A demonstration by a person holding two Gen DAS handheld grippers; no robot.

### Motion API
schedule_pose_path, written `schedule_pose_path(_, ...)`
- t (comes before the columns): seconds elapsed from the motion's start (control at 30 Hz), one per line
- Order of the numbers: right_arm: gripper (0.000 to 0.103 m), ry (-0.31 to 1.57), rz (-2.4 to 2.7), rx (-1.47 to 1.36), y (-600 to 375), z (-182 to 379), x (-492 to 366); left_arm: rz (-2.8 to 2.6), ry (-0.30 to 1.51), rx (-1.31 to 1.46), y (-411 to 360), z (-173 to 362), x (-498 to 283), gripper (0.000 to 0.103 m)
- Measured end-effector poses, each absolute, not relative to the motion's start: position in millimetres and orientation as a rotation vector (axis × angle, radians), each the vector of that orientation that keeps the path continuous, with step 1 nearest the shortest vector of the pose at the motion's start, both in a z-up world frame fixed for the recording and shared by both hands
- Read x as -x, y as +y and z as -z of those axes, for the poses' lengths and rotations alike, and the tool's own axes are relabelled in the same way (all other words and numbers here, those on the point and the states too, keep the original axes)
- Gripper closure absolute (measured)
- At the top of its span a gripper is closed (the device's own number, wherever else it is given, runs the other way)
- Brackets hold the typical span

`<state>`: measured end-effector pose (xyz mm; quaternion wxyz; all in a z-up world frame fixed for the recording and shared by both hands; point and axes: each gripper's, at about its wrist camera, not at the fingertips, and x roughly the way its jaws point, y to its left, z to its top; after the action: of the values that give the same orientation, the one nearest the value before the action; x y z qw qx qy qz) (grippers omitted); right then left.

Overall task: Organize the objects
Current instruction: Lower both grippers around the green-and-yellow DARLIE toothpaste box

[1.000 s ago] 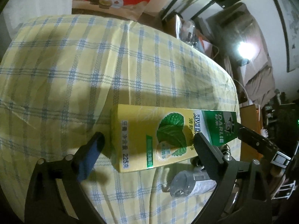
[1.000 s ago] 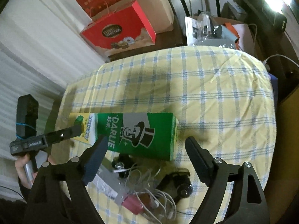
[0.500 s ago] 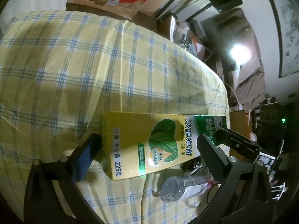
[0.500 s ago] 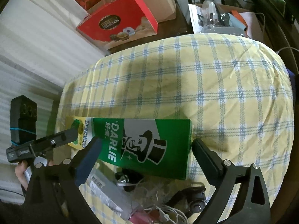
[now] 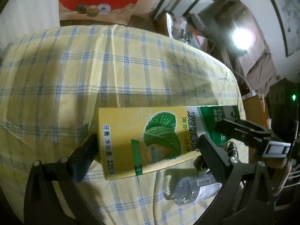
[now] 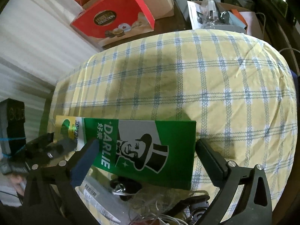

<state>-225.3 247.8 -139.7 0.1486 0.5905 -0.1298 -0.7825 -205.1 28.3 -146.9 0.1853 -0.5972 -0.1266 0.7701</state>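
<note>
On the yellow checked tablecloth (image 6: 225, 86) lies a long Darlie toothpaste box (image 6: 142, 146), flat, with a clear bottle (image 5: 196, 189) and tangled cables (image 6: 161, 208) just beside it. Right gripper (image 6: 146, 157) straddles the green end, jaws opening, pads not pressing. Left gripper (image 5: 148, 146) brackets the yellow end, spread wide.

Lying flat on the checked tablecloth (image 5: 120, 71): a toothpaste box (image 5: 148, 140) (yellow end near, green end far), sitting between the spread fingers of the left gripper (image 5: 148, 148). Resting just beside: a clear bottle (image 5: 195, 189). Reaching in at right: the right gripper (image 5: 249, 133).
</note>
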Motion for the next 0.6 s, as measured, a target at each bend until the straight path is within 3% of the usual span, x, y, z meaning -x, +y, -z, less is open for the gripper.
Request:
schedule_pose_path(0.27,0.0,-0.317,2.302,-1.683,238.8,129.2,212.5,-2.186,-0.416,1.701,24.4,134.9,189.6,0.0)
schedule_pose_path(0.6,0.0,-0.334,2.411,-1.503,243.6,72.3,179.3,-2.313,-0.349,1.502,31.6,65.1,151.4,0.0)
